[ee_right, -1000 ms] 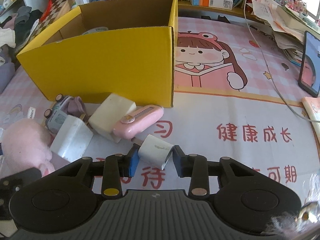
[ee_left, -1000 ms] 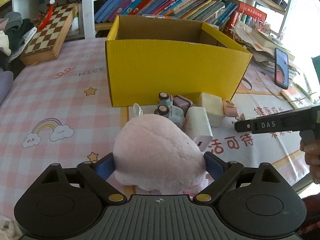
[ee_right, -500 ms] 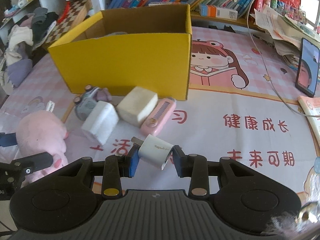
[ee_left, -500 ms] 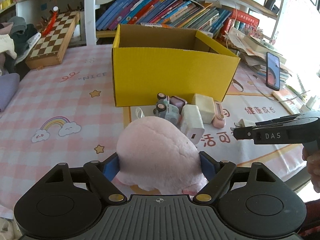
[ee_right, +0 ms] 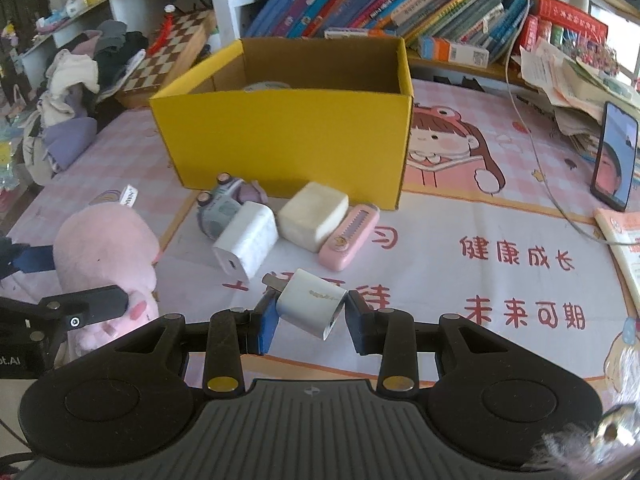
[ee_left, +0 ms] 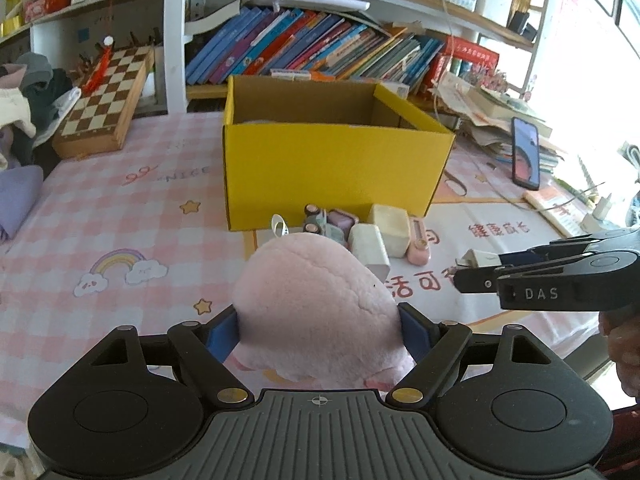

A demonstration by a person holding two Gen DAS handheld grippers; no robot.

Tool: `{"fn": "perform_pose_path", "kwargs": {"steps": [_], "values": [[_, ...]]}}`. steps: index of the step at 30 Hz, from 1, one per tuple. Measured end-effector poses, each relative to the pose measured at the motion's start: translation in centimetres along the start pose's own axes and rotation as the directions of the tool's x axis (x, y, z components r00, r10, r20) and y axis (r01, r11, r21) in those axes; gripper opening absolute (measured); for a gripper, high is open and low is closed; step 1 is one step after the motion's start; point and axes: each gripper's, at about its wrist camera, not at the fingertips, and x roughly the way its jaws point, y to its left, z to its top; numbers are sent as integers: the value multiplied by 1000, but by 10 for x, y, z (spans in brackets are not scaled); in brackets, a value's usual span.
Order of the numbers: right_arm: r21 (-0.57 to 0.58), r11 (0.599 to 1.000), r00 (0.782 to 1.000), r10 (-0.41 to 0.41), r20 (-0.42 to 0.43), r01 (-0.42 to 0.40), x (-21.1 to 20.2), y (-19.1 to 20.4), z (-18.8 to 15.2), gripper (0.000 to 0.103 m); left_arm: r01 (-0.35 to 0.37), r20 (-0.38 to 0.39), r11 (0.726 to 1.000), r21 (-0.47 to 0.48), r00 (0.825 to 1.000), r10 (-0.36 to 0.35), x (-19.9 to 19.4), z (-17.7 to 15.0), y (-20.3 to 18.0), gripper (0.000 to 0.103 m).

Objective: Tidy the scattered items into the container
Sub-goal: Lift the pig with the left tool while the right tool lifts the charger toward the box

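Through the left wrist camera we see our left claw point(ee_left: 318, 330) gripping a pink plush toy point(ee_left: 316, 312), its blue pads point(ee_left: 224, 332) pressed into both flanks. Beyond it the yellow cardboard box point(ee_left: 332, 168) stands open-topped on the desk point(ee_left: 100, 216), with a small cluster just before its front wall: a toy car point(ee_left: 320, 224), a white charger point(ee_left: 370, 246), a cream block point(ee_left: 390, 224) and a pink case point(ee_left: 418, 240). This view alone shows the right claw point(ee_left: 470, 266) from the side, at the right edge, with a small white adapter point(ee_left: 478, 258) between its tips. A chessboard point(ee_left: 104, 100) leans at the far left and a phone point(ee_left: 526, 152) stands at the right; bare checked cloth lies open to the left of the box.

From the right wrist camera our right claw point(ee_right: 310, 316) is closed on the small white adapter point(ee_right: 312, 302), which sits tilted, prongs pointing left. Here we look over the box point(ee_right: 288, 132) rim and glimpse a pale rounded thing inside, too hidden to name. The charger point(ee_right: 246, 242), block point(ee_right: 314, 216) and pink case point(ee_right: 350, 236) touch one another in a row, the toy car point(ee_right: 218, 206) behind them. The plush toy point(ee_right: 106, 248) shows at the left in the left claw point(ee_right: 60, 280). Right of the box the printed cloth lies open as far as the phone point(ee_right: 614, 156) and a cable point(ee_right: 538, 152).
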Motion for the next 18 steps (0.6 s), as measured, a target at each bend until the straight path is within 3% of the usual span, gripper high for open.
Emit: {"fn": "perform_pose_path", "kwargs": {"steps": [10, 18], "values": [[-30, 1000, 999, 3, 38, -2, -15, 11, 5, 34, 29, 43, 998, 50, 999, -31, -11, 7, -2, 83], [-50, 999, 1000, 8, 29, -6, -17, 20, 8, 34, 61, 34, 997, 54, 997, -63, -13, 8, 3, 83]]}}
